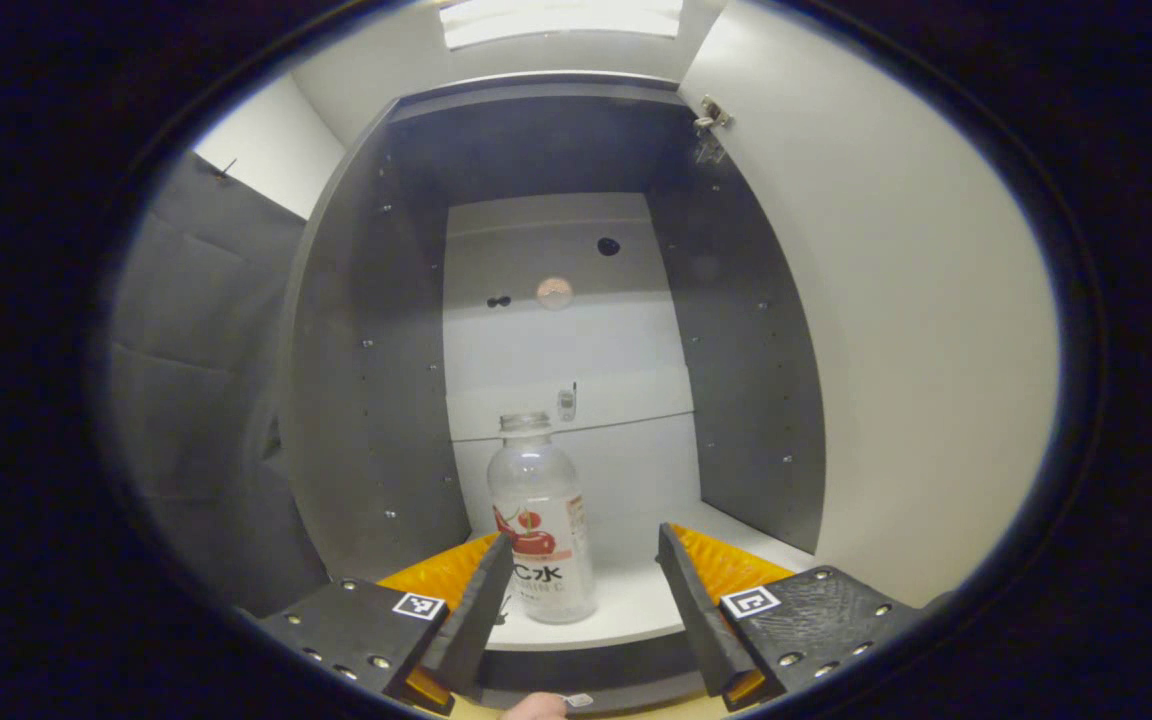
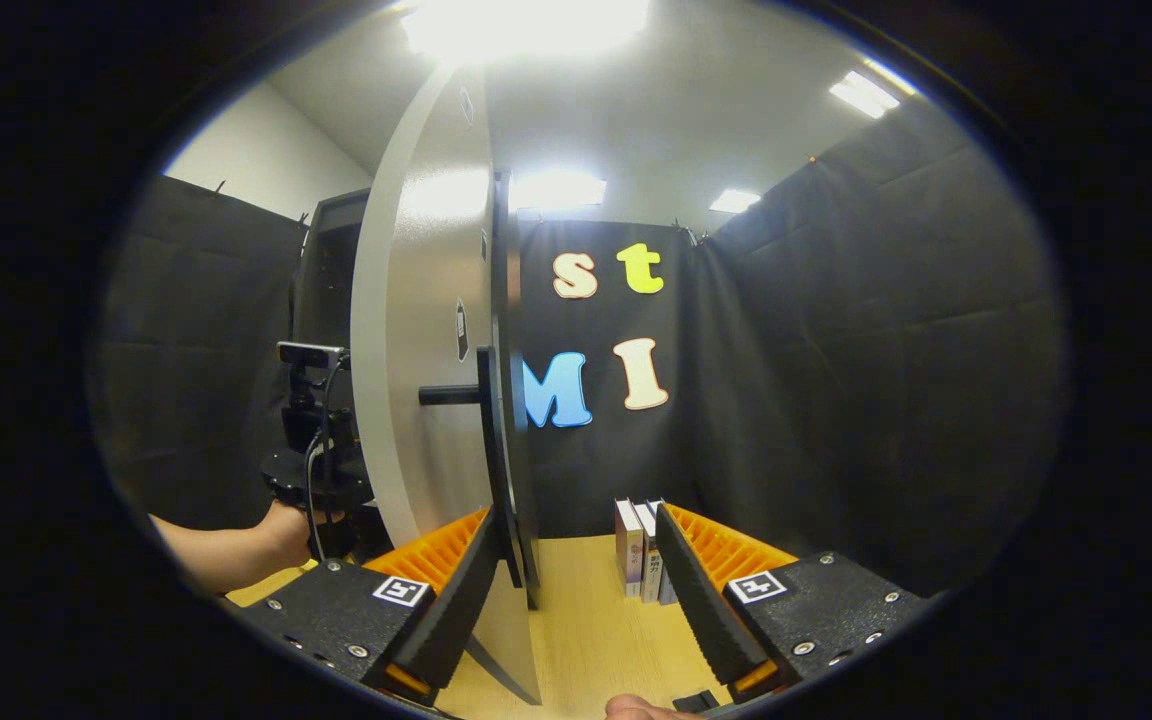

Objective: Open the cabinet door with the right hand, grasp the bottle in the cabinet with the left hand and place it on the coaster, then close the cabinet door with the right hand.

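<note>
**Entry: open cabinet, bottle not yet grasped**

Bottle point(image 1: 540, 520): upright on cabinet shelf point(image 1: 636, 600), near front edge, uncapped.
Left gripper point(image 1: 584, 590): spread; left finger just beside bottle.
Right gripper point(image 2: 581, 590): spread astride door point(image 2: 426, 380) edge.
Risk: off-centre closing could tip bottle; unheld door may swing.

A clear capless bottle point(image 1: 541, 520) stands upright on the cabinet's white floor point(image 1: 636, 600), the door point(image 1: 916, 330) open.

Left gripper point(image 1: 581, 590): black screwed blocks, square tags. Right gripper point(image 2: 576, 590): same; bare forearm point(image 2: 226, 550).
</note>
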`<state>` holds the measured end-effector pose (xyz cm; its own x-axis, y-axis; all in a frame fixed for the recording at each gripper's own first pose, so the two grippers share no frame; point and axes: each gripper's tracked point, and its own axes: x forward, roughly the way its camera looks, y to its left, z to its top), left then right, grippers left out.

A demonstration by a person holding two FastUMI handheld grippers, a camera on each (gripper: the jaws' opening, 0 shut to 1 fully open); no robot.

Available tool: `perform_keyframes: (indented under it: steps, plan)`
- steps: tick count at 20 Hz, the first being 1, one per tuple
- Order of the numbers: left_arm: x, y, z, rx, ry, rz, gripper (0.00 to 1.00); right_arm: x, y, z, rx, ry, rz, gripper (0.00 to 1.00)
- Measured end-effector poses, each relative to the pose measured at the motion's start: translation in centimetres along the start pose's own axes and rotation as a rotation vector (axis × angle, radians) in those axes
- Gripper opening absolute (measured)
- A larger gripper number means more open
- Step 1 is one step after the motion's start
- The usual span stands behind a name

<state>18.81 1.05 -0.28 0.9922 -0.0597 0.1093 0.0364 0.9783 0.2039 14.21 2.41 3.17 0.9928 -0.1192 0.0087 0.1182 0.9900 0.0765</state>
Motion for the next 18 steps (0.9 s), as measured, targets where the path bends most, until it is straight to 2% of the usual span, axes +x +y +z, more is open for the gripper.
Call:
perform_keyframes:
  steps: [2,4,5,6,8,9,10,13,14,15,16,17,18]
  plan:
    - [0.8,0.9,0.7,-0.005,-0.023,0.018,0.84,0.0,-0.1,-0.1,0.003,-0.006,-0.006,0.89]
    - [1.9,1.7,1.1,-0.01,-0.048,0.015,0.84,-0.1,0.0,-0.1,0.022,-0.011,-0.015,0.92]
    - [2.6,2.2,1.4,-0.006,-0.06,0.022,0.9,0.0,0.0,-0.1,0.023,-0.014,-0.021,0.92]
    - [3.4,2.5,1.2,-0.005,-0.067,0.019,0.89,-0.1,0.1,-0.1,0.021,-0.02,-0.026,0.88]
    - [4.8,3.4,0.8,0.008,-0.068,0.039,0.89,0.1,0.3,-0.1,0.018,-0.019,-0.03,0.9]
    - [5.5,3.7,0.6,0.006,-0.066,0.042,0.84,0.0,0.3,-0.3,0.018,-0.011,-0.036,0.9]
    - [5.9,3.6,0.5,0.0,-0.067,0.038,0.9,0.0,0.3,-0.2,0.015,-0.008,-0.042,0.89]
    - [7.5,3.4,0.3,-0.007,-0.079,0.013,0.9,0.3,0.6,-0.3,0.018,-0.012,-0.048,0.89]
    - [7.9,3.4,0.3,-0.007,-0.084,0.014,0.84,0.3,0.6,-0.2,0.02,-0.013,-0.052,0.89]
    - [8.1,3.3,0.1,-0.01,-0.085,0.014,0.84,0.4,0.7,-0.3,0.021,-0.013,-0.055,0.89]
    - [8.4,3.5,0.0,-0.016,-0.086,0.018,0.84,0.4,0.7,-0.2,0.021,-0.013,-0.057,0.84]
    - [8.6,3.7,-0.5,-0.023,-0.08,0.027,0.84,0.5,0.7,-0.3,0.019,-0.013,-0.058,0.89]
    - [8.9,3.6,-1.1,-0.032,-0.062,0.02,0.84,0.3,0.7,-0.3,0.017,-0.011,-0.058,0.89]
